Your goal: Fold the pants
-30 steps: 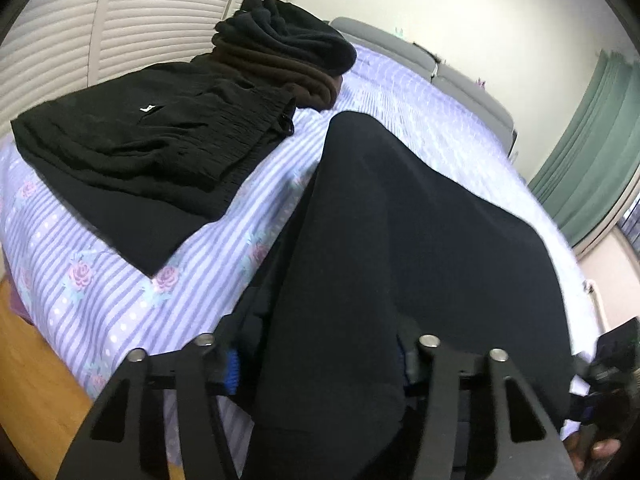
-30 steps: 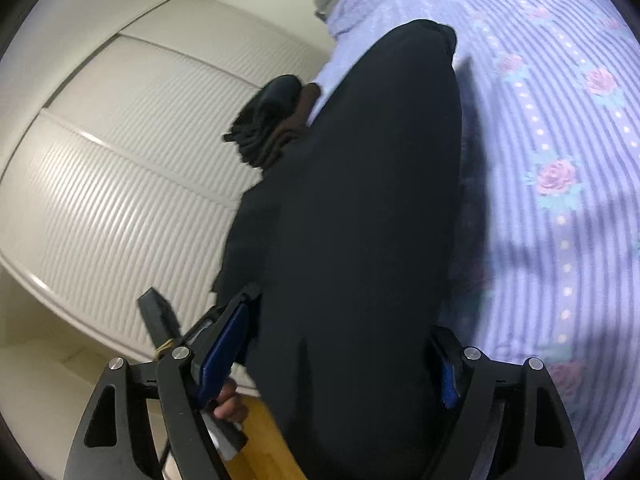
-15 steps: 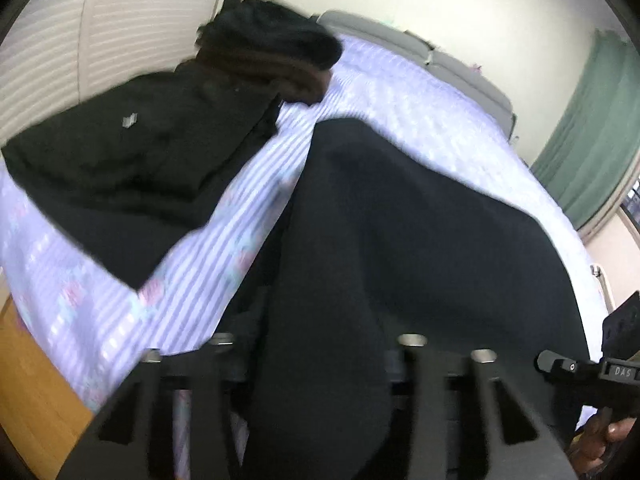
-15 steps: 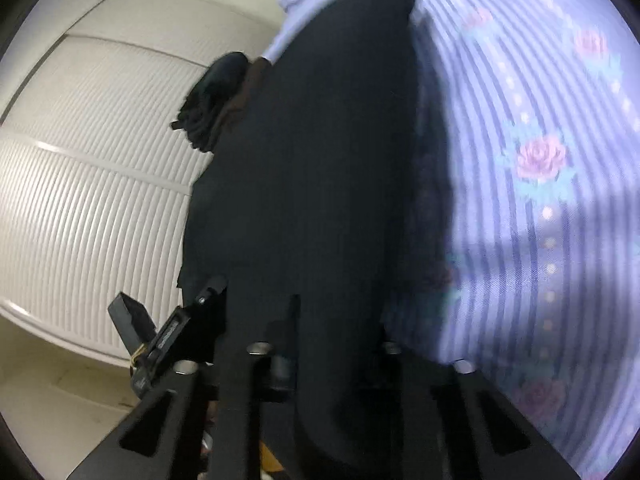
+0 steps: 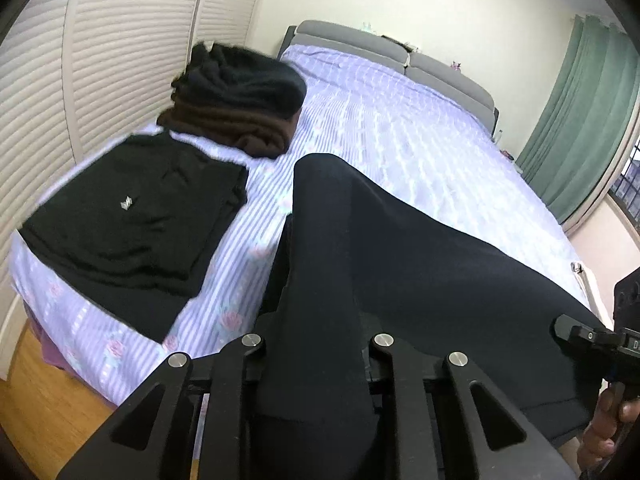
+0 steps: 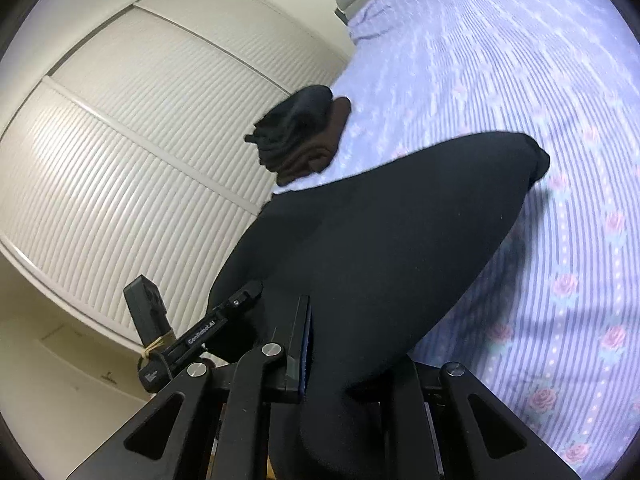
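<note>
Left gripper (image 5: pixel 316 364) and right gripper (image 6: pixel 344 364) just closed, both clamping black pants (image 5: pixel 400 248) over floral-striped bed (image 5: pixel 420 128), "GenRobot.AI" lettering on the left gripper's body, small white logo on folded black garment (image 5: pixel 132 216).

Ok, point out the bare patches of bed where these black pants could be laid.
Free: the lilac striped sheet between the black pants, the grey headboard and the green curtain. Crowded: the wardrobe side, with a flat black garment and a black-and-brown folded pile, with only a narrow strip beside the pants.
</note>
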The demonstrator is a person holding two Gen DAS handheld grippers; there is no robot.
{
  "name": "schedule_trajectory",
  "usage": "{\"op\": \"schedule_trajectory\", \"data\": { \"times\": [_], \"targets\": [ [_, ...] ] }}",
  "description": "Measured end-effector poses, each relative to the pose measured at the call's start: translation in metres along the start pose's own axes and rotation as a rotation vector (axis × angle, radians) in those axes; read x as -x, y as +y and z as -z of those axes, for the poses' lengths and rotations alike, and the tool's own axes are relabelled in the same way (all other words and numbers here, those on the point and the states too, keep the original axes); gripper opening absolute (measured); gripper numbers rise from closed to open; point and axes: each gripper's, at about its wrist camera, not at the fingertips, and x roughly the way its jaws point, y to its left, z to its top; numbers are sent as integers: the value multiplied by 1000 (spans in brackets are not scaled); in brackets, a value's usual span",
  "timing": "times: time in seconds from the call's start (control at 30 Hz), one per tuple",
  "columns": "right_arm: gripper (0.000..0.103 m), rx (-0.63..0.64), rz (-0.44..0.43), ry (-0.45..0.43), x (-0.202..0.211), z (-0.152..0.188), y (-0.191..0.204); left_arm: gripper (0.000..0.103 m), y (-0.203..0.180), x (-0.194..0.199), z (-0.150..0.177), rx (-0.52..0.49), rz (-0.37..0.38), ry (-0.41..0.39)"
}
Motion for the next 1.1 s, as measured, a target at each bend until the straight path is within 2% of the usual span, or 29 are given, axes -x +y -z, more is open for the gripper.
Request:
{"op": "schedule_trajectory", "data": {
  "times": [0.27,0.5,0.63,0.87,1.0,1.1],
  "targets": [
    [13,9,-40,-22,15,-9,23,21,-5,33,-20,-15,4,2],
    [13,42,-31,-24,35,-10,46,21,-7,23,3,22,37,35],
    [13,25,2,-7,37,-3,29,21,-12,9,27,29,40,56],
    [13,-53,50,26,35,24,-31,23,-24,-19,81,24,23,97],
    [13,-69,54,31,37,35,-52,30,-23,-24,101,39,4,99],
    [13,-56,55,26,38,42,-55,61,-19,-24,112,45,-69,86]
  ]
}}
